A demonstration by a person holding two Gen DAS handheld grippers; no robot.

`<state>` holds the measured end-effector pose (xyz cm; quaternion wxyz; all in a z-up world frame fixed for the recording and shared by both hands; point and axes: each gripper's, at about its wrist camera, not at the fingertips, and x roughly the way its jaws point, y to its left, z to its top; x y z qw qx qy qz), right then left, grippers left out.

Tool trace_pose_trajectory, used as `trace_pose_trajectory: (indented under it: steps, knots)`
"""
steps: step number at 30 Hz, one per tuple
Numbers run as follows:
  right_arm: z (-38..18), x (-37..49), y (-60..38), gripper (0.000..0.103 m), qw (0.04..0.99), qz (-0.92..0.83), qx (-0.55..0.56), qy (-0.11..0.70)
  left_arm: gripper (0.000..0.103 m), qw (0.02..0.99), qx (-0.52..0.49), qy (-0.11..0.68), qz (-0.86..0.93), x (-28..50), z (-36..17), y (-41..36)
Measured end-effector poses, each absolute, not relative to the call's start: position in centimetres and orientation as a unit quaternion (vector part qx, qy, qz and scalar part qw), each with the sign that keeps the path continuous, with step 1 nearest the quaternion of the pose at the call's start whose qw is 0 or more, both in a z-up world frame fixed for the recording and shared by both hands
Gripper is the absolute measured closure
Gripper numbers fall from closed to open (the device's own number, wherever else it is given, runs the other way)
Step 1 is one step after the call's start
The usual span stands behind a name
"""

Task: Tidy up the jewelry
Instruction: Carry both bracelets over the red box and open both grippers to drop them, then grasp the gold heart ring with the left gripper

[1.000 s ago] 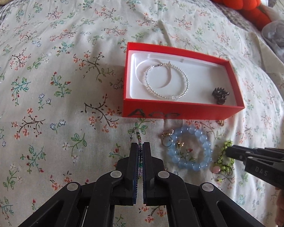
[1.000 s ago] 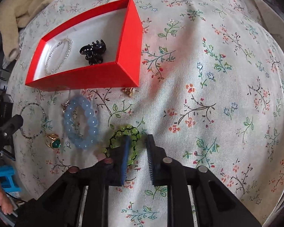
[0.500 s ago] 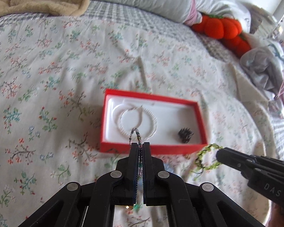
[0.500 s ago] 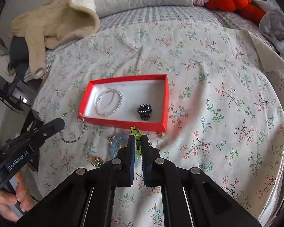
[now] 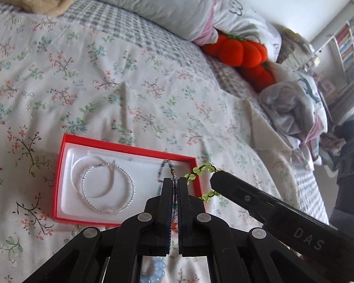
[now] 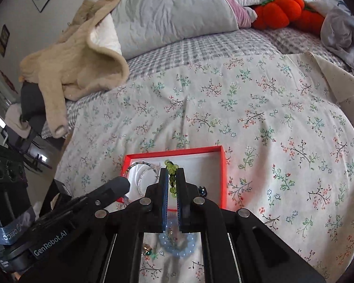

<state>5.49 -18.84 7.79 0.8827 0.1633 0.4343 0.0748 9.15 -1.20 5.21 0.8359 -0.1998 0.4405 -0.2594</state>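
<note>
A red box (image 5: 59, 172) with a white lining lies on the floral bedspread; it also shows in the right wrist view (image 6: 223, 176). A silver bead bracelet (image 5: 107, 194) lies inside it. My left gripper (image 5: 175, 184) is shut on a thin dark beaded bracelet (image 5: 168, 167) and holds it over the box's right part. My right gripper (image 6: 171, 176) is shut on a green bead bracelet (image 6: 171, 165), also seen in the left wrist view (image 5: 200, 172), above the box. A black hair claw (image 6: 202, 190) peeks out beside my right finger.
A pale blue bead bracelet (image 6: 177, 245) and a gold ring with a green stone (image 6: 147, 250) lie on the bedspread in front of the box. Pillows (image 6: 172, 11), a beige garment (image 6: 70, 63) and an orange plush pumpkin (image 6: 280, 9) lie at the bed's far side.
Both grippers have lifted their bracelets off the bedspread and carried them up over the red box. The right gripper closed on the green bracelet a second ago.
</note>
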Motion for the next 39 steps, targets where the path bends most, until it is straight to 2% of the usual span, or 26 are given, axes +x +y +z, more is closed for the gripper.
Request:
trace_pose_trajectory:
  steps: [12, 18, 21, 23, 25, 27, 29, 30, 31, 32, 35, 37, 39]
  knots:
    - [4.9, 8.0, -17.1, 0.097, 0.864, 0.108, 0.174, 0.460, 0.103, 0.857, -0.118, 0.479, -0.147, 11.6, 0.9, 0.1]
    - [3.2, 8.8, -18.0, 0.096, 0.866, 0.061, 0.148, 0.474, 0.103, 0.863, -0.092, 0.476, -0.139, 11.5, 1.0, -0.9]
    - [3.0, 8.9, -18.6, 0.093, 0.854, 0.066, 0.156, 0.492, 0.083, 0.861, -0.084, 0.482, -0.137, 11.1, 1.3, -1.0]
    - [3.6, 8.5, -18.6, 0.080, 0.857, 0.069, 0.148, 0.489, 0.074, 0.861, -0.083, 0.484, -0.135, 10.9, 1.6, -0.9]
    - [4.1, 8.0, -18.7, 0.056, 0.861, 0.063, 0.137, 0.486, 0.069, 0.860, -0.081, 0.486, -0.134, 10.5, 1.9, -0.8]
    - [4.5, 7.4, -19.0, 0.055, 0.862, 0.059, 0.137, 0.484, 0.059, 0.858, -0.074, 0.491, -0.130, 10.0, 2.2, -0.7]
    - [4.6, 7.0, -19.2, 0.055, 0.859, 0.054, 0.136, 0.491, 0.042, 0.854, -0.067, 0.499, -0.128, 9.5, 2.3, -0.7]
    - [4.6, 6.7, -19.4, 0.055, 0.857, 0.048, 0.135, 0.495, 0.036, 0.852, -0.062, 0.505, -0.126, 9.2, 2.3, -0.7]
    - [4.5, 6.4, -19.6, 0.055, 0.854, 0.042, 0.135, 0.501, 0.025, 0.848, -0.055, 0.513, -0.125, 8.9, 2.2, -0.7]
    - [4.4, 6.2, -19.7, 0.055, 0.850, 0.035, 0.135, 0.509, 0.021, 0.844, -0.048, 0.520, -0.123, 8.6, 2.0, -0.7]
    - [4.0, 5.2, -20.1, 0.053, 0.836, 0.024, 0.135, 0.531, 0.021, 0.829, -0.027, 0.547, -0.116, 7.8, 1.2, -0.7]
    - [4.0, 4.5, -20.0, 0.046, 0.833, 0.022, 0.126, 0.539, 0.021, 0.818, -0.016, 0.564, -0.113, 7.2, 0.5, -0.8]
    - [4.0, 3.6, -19.7, 0.043, 0.832, 0.020, 0.110, 0.543, 0.021, 0.809, -0.003, 0.577, -0.111, 6.6, -0.1, -0.9]
